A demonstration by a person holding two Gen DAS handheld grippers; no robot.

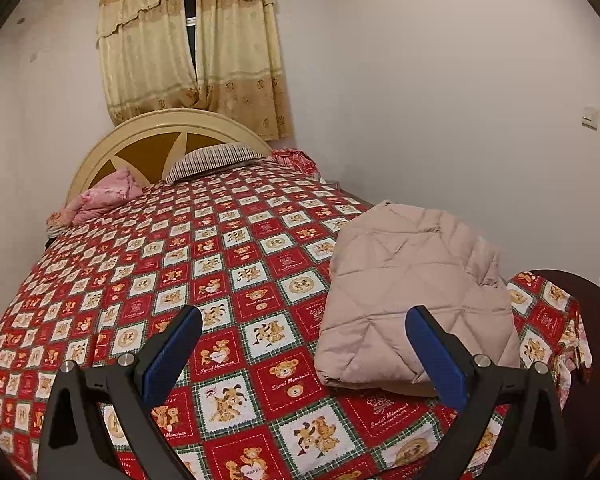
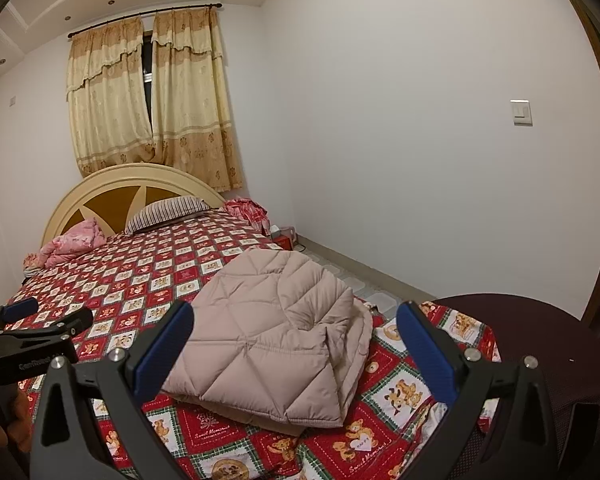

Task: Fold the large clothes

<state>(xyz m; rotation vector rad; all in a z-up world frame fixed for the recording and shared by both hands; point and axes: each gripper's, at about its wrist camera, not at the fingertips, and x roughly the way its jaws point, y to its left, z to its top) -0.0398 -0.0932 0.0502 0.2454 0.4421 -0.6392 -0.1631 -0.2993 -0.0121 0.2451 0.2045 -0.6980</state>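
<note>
A beige quilted down jacket [image 2: 268, 336] lies already folded into a thick, roughly rectangular bundle on the red teddy-bear bedspread [image 1: 204, 280], near the foot corner of the bed on the side closest to the bare white wall. Its long axis runs from the foot of the bed toward the headboard [image 1: 156, 136], and the layered, open edges of the fold face the wall side, where a puffed flap rides up over the top layer.

The right gripper [image 2: 296, 332] hangs above the foot end of the jacket with its blue-padded jaws spread wide and nothing between them; in its own view the bundle sits squarely between the two fingers, just ahead and below. The left gripper [image 1: 304, 332] is likewise wide apart and empty, but the jacket lies off toward its right finger, so most of the gap frames only bedspread. In the right wrist view the left gripper shows at the far left edge, well apart from the jacket on the side away from the wall.

By my reading the right hand is the nearer one and is lined up with the jacket's long axis, while the left would have to swing toward the wall to reach the near edge. The fold looks largely finished; any remaining move is probably a final tidy or press of the raised flap.
</note>
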